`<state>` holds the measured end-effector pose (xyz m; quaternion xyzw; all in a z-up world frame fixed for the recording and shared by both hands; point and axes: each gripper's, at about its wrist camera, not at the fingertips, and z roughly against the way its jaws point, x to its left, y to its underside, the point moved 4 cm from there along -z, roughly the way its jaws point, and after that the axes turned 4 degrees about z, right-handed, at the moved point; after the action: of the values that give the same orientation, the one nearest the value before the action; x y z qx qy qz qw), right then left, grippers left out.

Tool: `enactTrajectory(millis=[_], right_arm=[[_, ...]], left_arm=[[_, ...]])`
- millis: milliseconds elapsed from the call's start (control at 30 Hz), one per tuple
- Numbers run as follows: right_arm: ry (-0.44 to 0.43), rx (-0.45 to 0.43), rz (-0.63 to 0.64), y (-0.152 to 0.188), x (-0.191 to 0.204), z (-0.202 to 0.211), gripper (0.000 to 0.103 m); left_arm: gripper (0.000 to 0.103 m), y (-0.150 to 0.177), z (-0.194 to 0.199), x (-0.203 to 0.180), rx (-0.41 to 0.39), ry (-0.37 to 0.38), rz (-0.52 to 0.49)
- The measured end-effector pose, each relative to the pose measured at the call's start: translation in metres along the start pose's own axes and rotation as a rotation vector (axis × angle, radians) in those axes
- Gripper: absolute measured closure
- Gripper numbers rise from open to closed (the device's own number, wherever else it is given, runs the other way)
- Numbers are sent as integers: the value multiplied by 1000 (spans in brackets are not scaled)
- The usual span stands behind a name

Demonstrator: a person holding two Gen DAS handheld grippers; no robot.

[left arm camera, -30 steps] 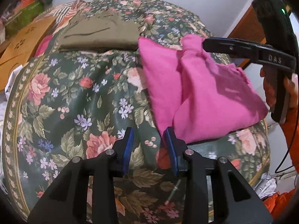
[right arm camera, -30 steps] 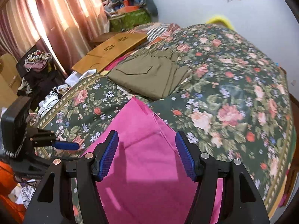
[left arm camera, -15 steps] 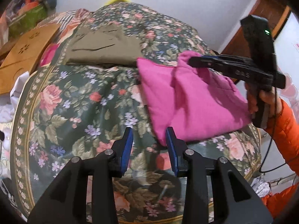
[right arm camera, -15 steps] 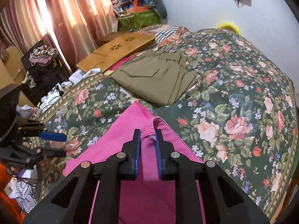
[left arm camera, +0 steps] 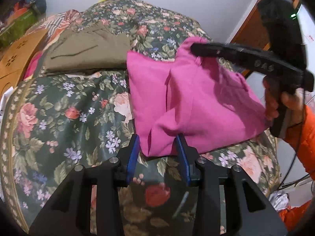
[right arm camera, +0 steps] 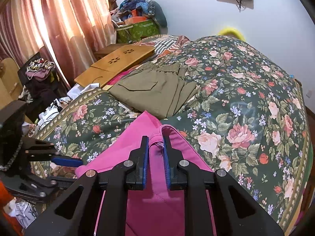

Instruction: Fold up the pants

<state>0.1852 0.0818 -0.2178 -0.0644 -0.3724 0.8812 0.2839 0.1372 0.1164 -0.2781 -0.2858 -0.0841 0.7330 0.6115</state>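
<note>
The right hand-held gripper [right arm camera: 155, 153] is pinched tight on a raised fold of the pink pants [right arm camera: 157, 202] at lower centre, so a fold is mid-way; next that edge probably needs carrying over. The left hand-held gripper [left arm camera: 158, 147] is spread around the near corner on the bed [left arm camera: 59, 108]. A second ago the right one was wide open, and the left was short of the cloth.

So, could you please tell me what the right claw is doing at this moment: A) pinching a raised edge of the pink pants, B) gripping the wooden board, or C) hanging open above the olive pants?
A: the right claw is shut on the pink pants.
</note>
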Motion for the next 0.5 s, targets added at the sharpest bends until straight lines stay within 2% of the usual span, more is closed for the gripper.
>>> enactTrajectory(millis=[167,500], right_arm=[[15,-24,0,-5,-8,3,91],[63,0,49,-9,-9,-12,92]], left_arm=[[67,-1,-13,10,8,31,39],[67,2,-18,16,9,6,42]])
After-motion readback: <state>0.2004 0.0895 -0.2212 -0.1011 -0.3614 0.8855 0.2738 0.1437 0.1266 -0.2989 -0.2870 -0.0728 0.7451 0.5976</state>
